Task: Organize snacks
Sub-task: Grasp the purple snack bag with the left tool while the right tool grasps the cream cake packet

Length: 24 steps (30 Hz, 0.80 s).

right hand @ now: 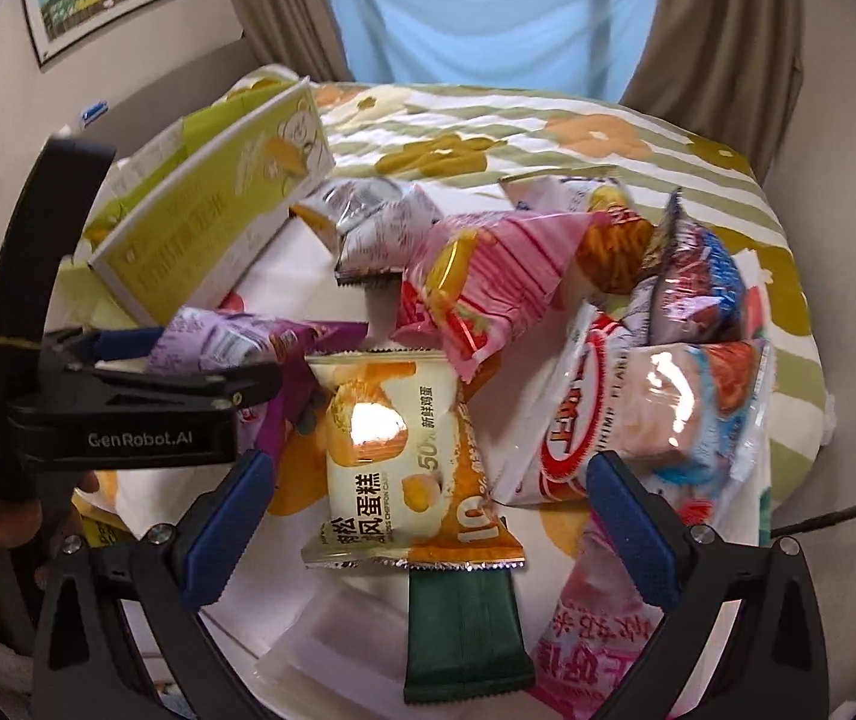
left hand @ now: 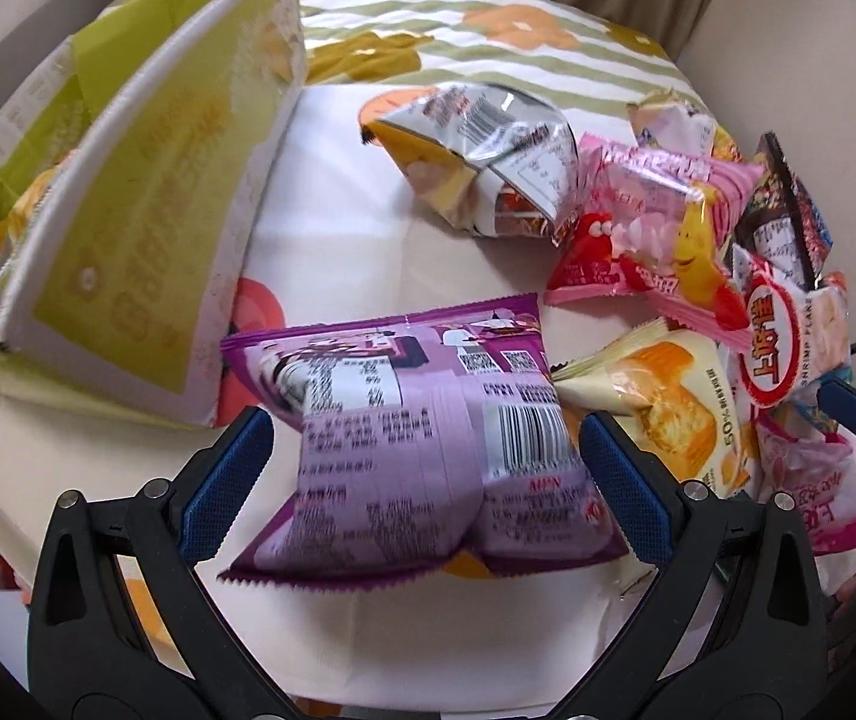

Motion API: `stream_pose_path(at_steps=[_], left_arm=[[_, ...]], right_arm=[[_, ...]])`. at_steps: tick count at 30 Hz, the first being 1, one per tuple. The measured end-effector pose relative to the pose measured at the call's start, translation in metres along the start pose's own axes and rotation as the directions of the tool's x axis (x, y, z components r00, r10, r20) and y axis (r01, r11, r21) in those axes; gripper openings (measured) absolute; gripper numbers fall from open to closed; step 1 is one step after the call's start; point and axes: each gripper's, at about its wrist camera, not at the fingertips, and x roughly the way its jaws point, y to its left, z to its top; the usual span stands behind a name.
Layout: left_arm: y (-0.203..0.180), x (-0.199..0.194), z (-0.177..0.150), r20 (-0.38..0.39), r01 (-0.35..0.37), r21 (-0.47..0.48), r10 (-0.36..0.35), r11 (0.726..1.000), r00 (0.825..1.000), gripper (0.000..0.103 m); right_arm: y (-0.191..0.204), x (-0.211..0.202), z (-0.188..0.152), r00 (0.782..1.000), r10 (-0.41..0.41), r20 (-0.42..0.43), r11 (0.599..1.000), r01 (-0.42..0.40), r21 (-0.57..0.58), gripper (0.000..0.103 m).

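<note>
Green carton: lying open at the left of the flowered bedcover, contents not discernible. Purple snack packet: just beside the carton, bracketed by the left gripper, whose grip cannot be confirmed; judged light, puffy and slippery, best pinched across the middle. Right gripper: spread apart, unladen, over the cake packet.
</note>
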Motion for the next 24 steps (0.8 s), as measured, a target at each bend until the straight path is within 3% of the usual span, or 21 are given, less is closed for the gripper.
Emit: stream_pose_path(at_steps=[2, 3, 5, 11, 22, 24], left_arm=[[-0.001, 0.006, -0.001, -0.021, 0.011, 0.006, -0.011, 1.0, 1.0, 0.097], [0.0, 0.009, -0.001, -0.041, 0.02, 0.002, -0.02, 1.0, 0.999, 0.087], [0.002, 0.013, -0.003, -0.052, 0.003, 0.001, -0.003, 1.0, 0.999, 0.081], [0.012, 0.011, -0.008, -0.047, 0.007, 0.011, -0.007, 1.0, 0.999, 0.07], [0.012, 0.004, -0.016, -0.037, 0.0, 0.032, 0.002, 0.999, 0.999, 0.069], [0.014, 0.002, -0.018, -0.035, 0.002, 0.025, -0.001, 1.0, 0.999, 0.069]], right_arm=[[0.004, 0.007, 0.0, 1.0, -0.004, -0.008, 1.0, 0.003, -0.031, 0.103], [0.006, 0.01, 0.0, 1.0, -0.008, -0.012, 0.999, 0.007, -0.049, 0.103], [0.01, 0.017, 0.0, 1.0, -0.013, -0.023, 0.996, 0.011, -0.083, 0.103], [0.016, 0.034, -0.001, 0.998, 0.005, -0.068, 0.992, -0.014, -0.122, 0.091], [0.018, 0.058, 0.004, 0.994, 0.012, -0.105, 0.993, -0.024, -0.113, 0.089], [0.021, 0.066, 0.007, 0.993, 0.015, -0.121, 0.994, -0.028, -0.107, 0.085]])
